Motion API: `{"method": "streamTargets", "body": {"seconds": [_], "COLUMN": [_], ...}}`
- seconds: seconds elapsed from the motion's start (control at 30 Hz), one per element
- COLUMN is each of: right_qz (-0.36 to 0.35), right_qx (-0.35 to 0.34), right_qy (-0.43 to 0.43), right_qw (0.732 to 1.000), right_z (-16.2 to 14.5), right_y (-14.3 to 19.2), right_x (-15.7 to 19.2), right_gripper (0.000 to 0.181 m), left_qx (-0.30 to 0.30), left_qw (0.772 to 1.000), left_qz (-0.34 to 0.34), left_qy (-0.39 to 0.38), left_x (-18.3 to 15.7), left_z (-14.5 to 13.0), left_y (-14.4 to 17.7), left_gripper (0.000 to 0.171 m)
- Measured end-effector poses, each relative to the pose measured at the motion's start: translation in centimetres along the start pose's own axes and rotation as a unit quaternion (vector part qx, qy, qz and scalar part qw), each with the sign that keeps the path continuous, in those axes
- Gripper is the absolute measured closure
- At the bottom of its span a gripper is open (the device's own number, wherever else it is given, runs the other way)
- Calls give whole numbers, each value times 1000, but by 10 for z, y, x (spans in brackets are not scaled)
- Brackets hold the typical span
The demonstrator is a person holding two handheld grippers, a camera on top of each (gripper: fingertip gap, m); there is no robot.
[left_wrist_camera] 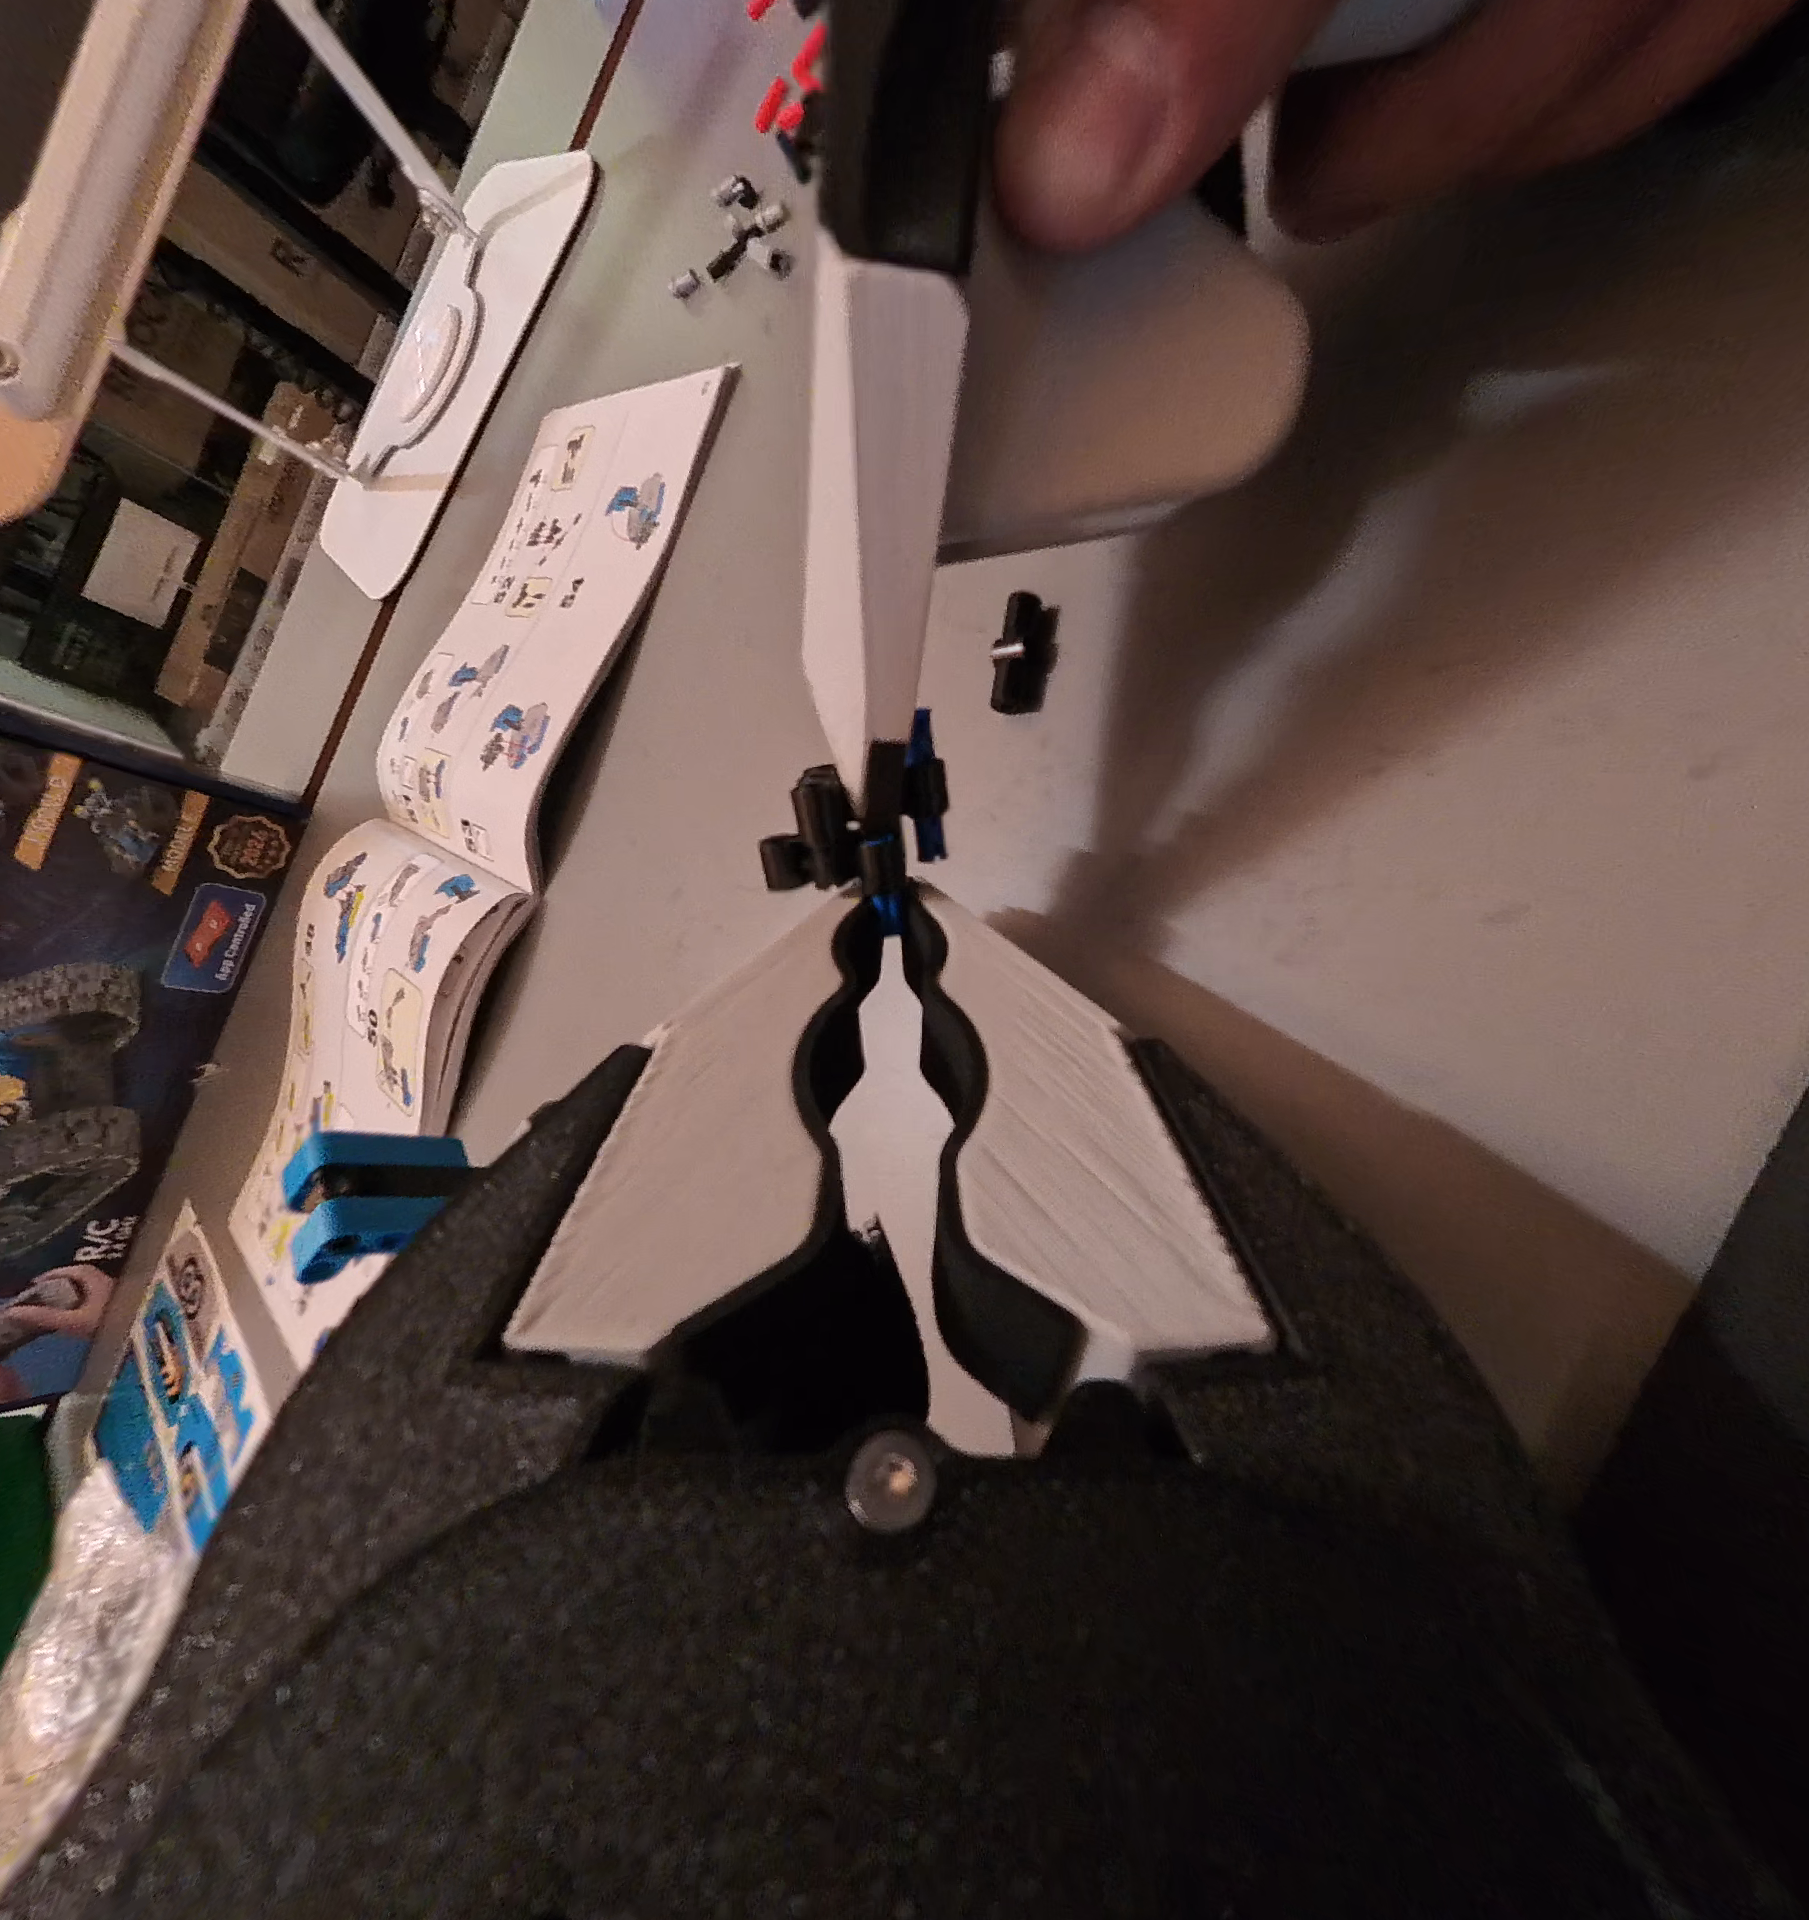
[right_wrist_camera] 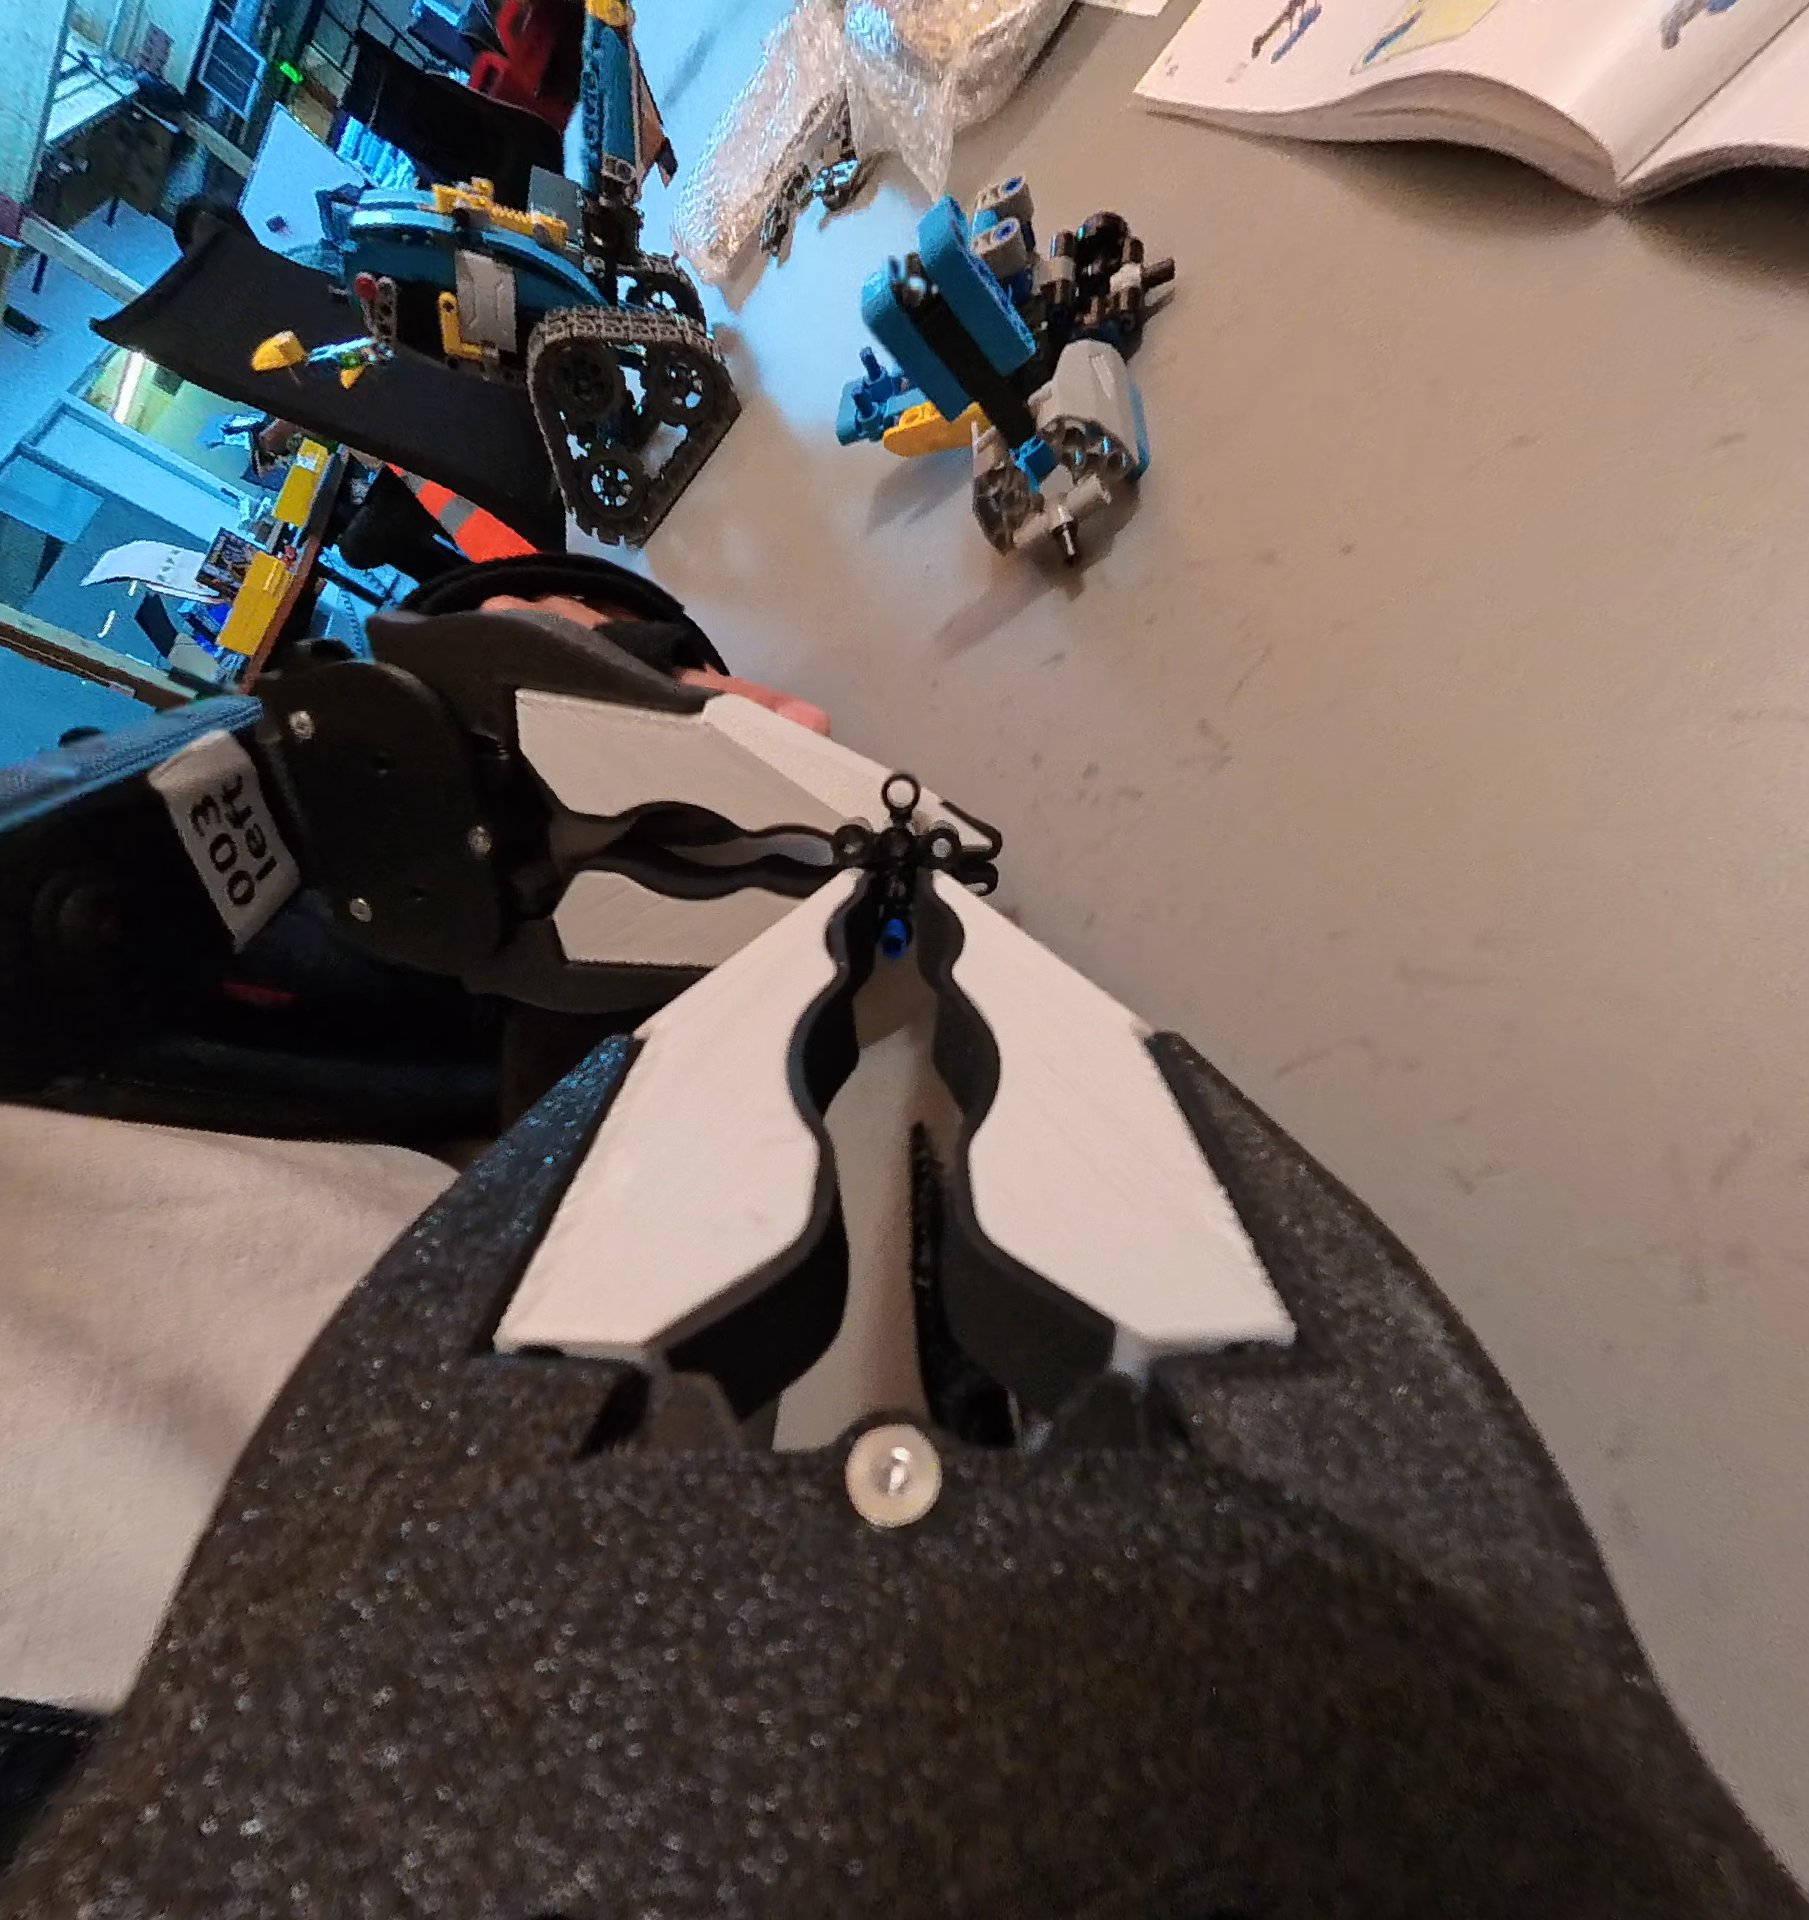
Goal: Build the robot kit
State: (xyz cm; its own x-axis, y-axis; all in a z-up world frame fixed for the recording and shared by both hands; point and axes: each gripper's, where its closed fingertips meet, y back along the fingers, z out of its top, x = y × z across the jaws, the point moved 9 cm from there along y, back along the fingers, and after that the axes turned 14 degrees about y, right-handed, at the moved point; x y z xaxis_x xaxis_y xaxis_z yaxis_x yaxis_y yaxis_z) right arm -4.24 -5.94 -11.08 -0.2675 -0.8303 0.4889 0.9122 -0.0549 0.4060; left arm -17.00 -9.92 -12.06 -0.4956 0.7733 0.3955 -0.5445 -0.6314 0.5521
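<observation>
Both hand-held grippers pinch one small black-and-blue brick assembly above the table: left hand-held gripper clamped on it, right hand-held gripper likewise. Open instruction booklet lies nearby, tracked model farther off.

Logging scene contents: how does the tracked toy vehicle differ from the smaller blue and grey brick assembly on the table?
The tracked toy vehicle is larger, with black tread loops around wheels; the blue and grey brick assembly is smaller, with no treads showing. The vehicle sits near the table's edge; the assembly lies farther in. Both share blue, yellow and grey brick parts.
</observation>
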Motion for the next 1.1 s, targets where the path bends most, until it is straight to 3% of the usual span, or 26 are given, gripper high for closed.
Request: {"method": "streamTargets", "body": {"seconds": [0.03,0.13,0.23,0.33,0.43,0.53,0.6,0.67,0.83,0.97,1.1], "right_qz": [1,6,-40,-142,-226,-284,-285,-291,-274,-226,-176], "right_qx": [-8,-38,-85,-59,8,57,60,77,76,45,6], "right_qy": [4,34,143,323,439,510,525,548,548,493,449], "right_qw": [1000,999,985,934,869,810,799,781,786,839,876], "right_z": [1,8,21,23,11,2,1,-2,-4,-2,2], "right_y": [1,8,22,18,0,-11,-15,-18,-15,-6,-3], "right_x": [0,3,15,35,49,53,57,58,60,56,58], "right_gripper": [175,173,156,138,116,110,111,125,139,141,127], "left_qx": [-8,-29,-55,-74,-77,-73,-70,-69,-68,-90,-110], "left_qw": [1000,996,980,954,941,931,928,927,933,921,901], "left_qz": [-3,-30,-76,-133,-171,-205,-215,-223,-229,-253,-279], "left_qy": [13,79,177,260,283,294,296,294,270,283,315], "left_x": [2,11,25,35,34,31,30,29,24,25,30], "left_z": [1,3,2,0,0,1,1,1,3,4,5], "left_y": [1,6,10,13,13,13,13,13,14,19,22], "left_gripper": [170,170,169,169,169,169,169,169,169,168,167]}}
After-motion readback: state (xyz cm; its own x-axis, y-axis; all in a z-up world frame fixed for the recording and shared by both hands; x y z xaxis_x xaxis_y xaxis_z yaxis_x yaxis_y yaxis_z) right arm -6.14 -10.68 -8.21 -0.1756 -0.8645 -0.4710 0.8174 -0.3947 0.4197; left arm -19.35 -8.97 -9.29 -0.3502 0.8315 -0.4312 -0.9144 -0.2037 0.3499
